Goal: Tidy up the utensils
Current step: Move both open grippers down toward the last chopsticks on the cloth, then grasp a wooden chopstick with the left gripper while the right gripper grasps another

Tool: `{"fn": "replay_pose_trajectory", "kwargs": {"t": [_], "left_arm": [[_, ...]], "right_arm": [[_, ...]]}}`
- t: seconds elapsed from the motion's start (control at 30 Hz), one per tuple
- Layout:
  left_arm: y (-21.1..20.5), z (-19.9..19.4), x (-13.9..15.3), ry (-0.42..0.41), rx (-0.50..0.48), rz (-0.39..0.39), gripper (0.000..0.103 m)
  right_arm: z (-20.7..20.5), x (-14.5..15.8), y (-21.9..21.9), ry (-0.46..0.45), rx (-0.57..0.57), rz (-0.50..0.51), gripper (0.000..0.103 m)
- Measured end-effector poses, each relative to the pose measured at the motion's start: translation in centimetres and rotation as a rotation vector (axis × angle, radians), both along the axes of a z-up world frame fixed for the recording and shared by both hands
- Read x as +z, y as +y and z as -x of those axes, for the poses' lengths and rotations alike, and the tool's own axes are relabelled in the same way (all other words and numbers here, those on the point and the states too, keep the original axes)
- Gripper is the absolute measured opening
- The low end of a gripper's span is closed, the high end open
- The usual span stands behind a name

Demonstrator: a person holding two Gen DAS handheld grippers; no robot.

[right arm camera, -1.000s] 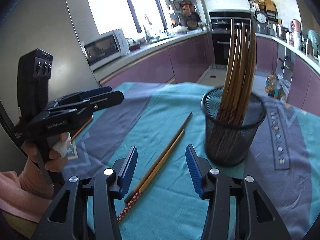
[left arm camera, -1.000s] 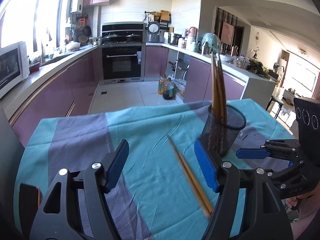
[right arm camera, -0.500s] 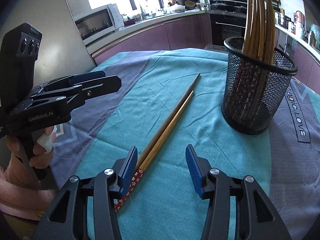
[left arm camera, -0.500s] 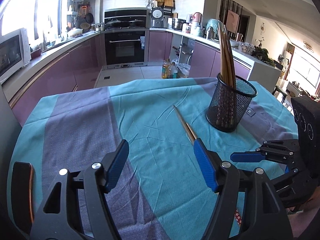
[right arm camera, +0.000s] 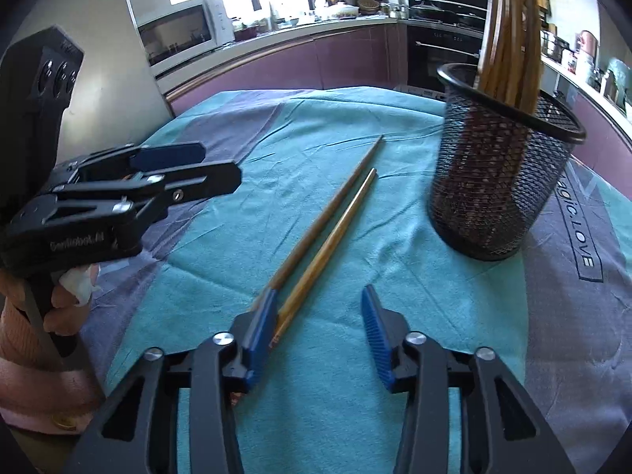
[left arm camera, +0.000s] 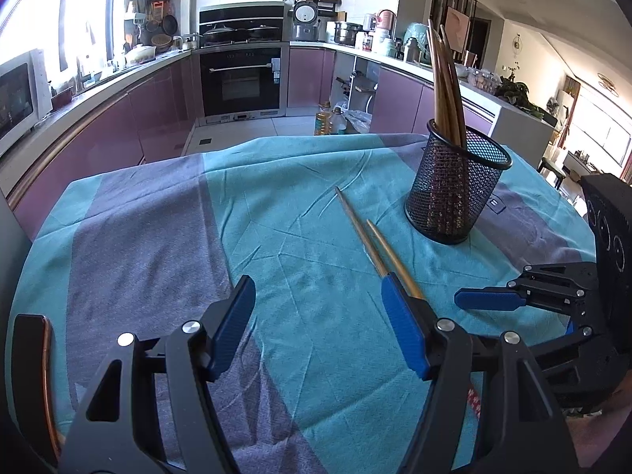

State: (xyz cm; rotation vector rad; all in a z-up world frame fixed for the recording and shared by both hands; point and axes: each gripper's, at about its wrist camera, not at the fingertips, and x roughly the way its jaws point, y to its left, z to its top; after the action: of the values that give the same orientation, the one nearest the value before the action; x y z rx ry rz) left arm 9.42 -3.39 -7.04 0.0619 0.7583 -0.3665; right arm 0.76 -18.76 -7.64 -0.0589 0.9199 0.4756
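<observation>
1. 2 loose chopsticks (right arm camera: 328, 225) lie side by side on the tablecloth (right arm camera: 252, 197), tips toward the far kitchen, patterned handle ends nearest the right gripper (right arm camera: 318, 316).
2. Right gripper points steeply down over those handle ends. Its jaws have just been closing and now stand at a narrow-to-medium gap. The nearer chopstick's handle lies between the pads, just beside the left pad; the other passes under or behind that pad. No pinch visible.
3. Left gripper (left arm camera: 316, 320) tilts down over bare cloth, jaws wide with nothing between them. Its right finger (left arm camera: 403, 331) overlaps the chopsticks' shafts in the left wrist view; I cannot tell if it touches them.
4. In the right wrist view the left gripper's handle is held in a hand (right arm camera: 59, 296) with a pink sleeve at the left edge.
5. Black mesh cup (left arm camera: 454, 189) stands upright on the cloth, near the chopsticks' tips but apart from them, on their right in both views.
6. Cup holds a bundle of several chopsticks (right arm camera: 509, 39), handles down, tips fanning above the rim.
7. Beyond: purple cabinets, oven (left arm camera: 241, 75), microwave (right arm camera: 177, 35) on the counter.
</observation>
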Motion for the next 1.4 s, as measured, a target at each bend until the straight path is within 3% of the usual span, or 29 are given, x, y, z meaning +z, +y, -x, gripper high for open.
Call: {"fn": "replay_pose_trajectory", "kwargs": {"t": [0.2,0.6,0.87,1.03,1.17,1.4], "left_arm": [[-1.4,-0.7,-0.3,0.018,-0.043,-0.016,0.063],[-5.7,-4.1,-1.9,0.117,-0.131,-0.053,0.045],[-7.0,-6.2,-3.4,0.182,-0.127,-0.069,0.034],[-7.5,-6.9,-3.7,0.186,-0.125,-0.074,0.031],[-7.8,-7.3,-3.8,0.184,-0.117,-0.087,0.019],[-7.6,-7.4,-3.9,0.194,-0.099,-0.057,0.012]], "right_arm": [[-1.1,0.0,-1.3,0.004,-0.049,0.009,0.022],[-2.4,-0.4,-2.5,0.005,-0.097,0.019,0.022],[-2.8,-0.5,-3.1,0.003,-0.104,0.017,0.022],[-3.7,-0.4,-2.7,-0.001,-0.107,0.016,0.022],[-4.1,-0.4,-2.2,-0.006,-0.104,0.021,0.021],[-4.4,-0.4,-3.1,0.005,-0.103,-0.013,0.012]]}}
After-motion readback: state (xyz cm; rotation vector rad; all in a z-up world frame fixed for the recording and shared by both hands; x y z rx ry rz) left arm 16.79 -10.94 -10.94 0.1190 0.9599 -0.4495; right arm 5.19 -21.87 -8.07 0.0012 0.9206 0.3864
